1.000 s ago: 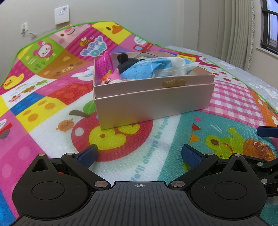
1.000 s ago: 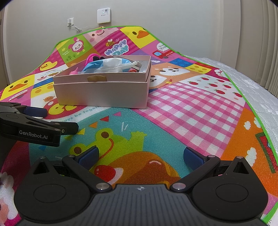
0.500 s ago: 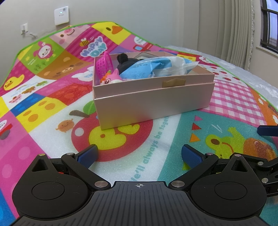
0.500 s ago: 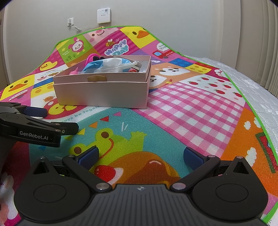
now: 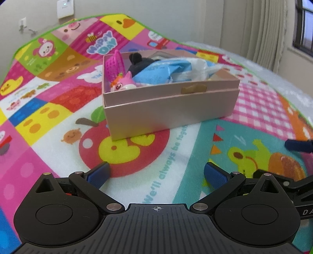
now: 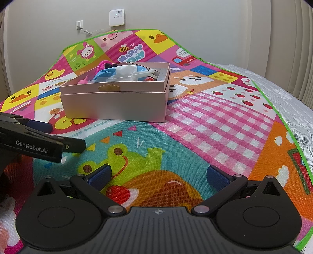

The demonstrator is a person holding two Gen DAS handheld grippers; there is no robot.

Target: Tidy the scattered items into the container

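A pink cardboard box [image 5: 168, 109] [image 6: 115, 105] stands on the colourful play mat. Inside it lie a blue and white plastic packet [image 5: 176, 71] [image 6: 125, 73], a pink basket-like toy [image 5: 115, 65], a pink cartoon figure [image 5: 125, 85] and a dark plush item [image 5: 140, 62]. My left gripper [image 5: 156, 174] is open, low over the mat in front of the box, with nothing between its blue pads. My right gripper [image 6: 158, 176] is open too, further back and to the right, also empty. The left gripper's body [image 6: 39, 144] shows at the left edge of the right wrist view.
The play mat [image 6: 205, 125] lies on a white quilted bed [image 6: 289, 101]. A wall with a white device [image 6: 116, 18] and a socket stands behind. Curtains [image 5: 260, 29] hang at the right. No loose items show on the mat near the grippers.
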